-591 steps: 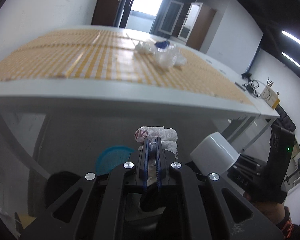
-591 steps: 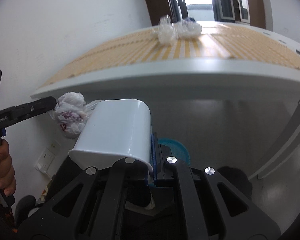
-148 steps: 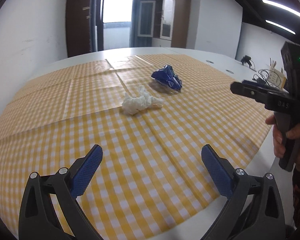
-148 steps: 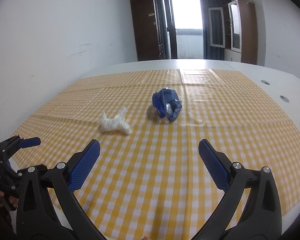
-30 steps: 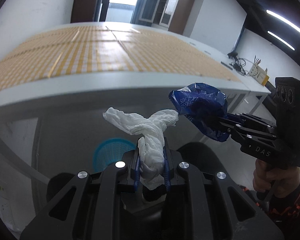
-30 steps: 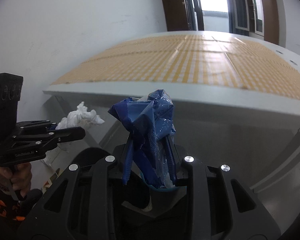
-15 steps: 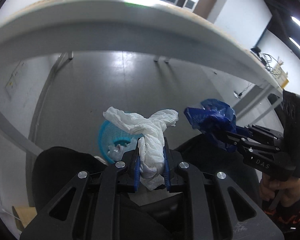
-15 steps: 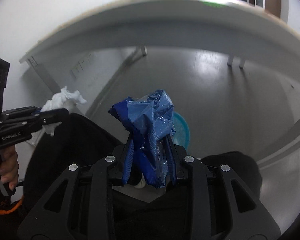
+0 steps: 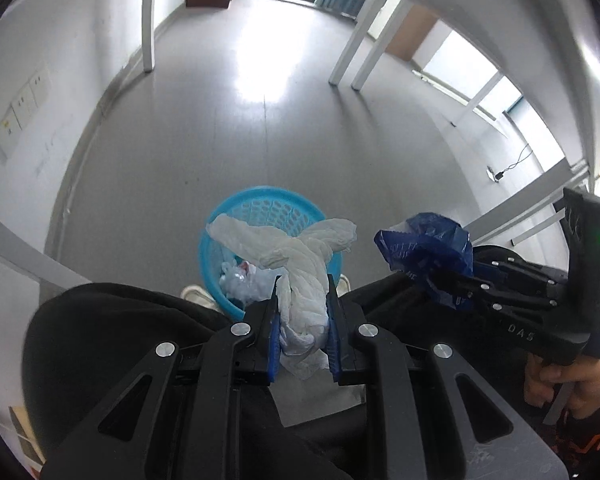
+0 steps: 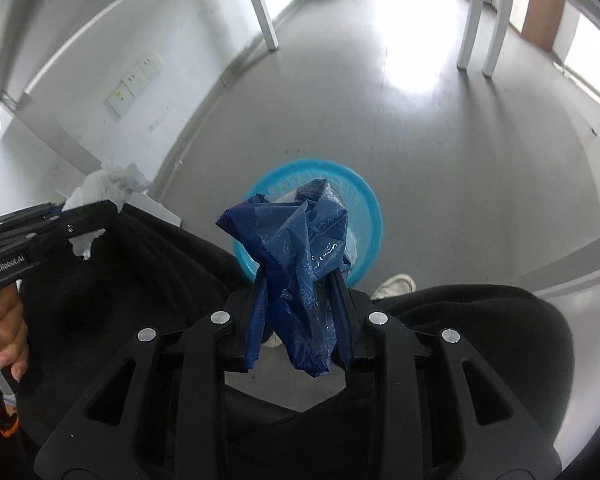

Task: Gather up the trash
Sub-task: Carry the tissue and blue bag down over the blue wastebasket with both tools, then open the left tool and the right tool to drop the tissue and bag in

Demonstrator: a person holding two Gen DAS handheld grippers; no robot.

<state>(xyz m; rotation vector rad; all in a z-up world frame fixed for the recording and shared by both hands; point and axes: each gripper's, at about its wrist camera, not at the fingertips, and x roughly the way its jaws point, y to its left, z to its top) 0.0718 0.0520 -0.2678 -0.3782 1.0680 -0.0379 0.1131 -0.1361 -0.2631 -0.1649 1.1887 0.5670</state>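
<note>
Left gripper (image 9: 302, 284): clamped on white tissue (image 9: 300, 256); right gripper (image 10: 300, 280): clamped on blue wrapper (image 10: 300, 240); blue basket (image 9: 260, 196) on floor, 12 o'clock of both

Grey floor (image 9: 260, 128), smooth and glossy, with a bright patch of window glare. Standing on it: a round blue basket (image 9: 236, 216) with perforated walls, crumpled pale plastic and paper inside. White table legs (image 9: 148, 16) rise from the floor farther off. A white shoe (image 10: 396, 284) rests on the floor just beside the basket.
</note>
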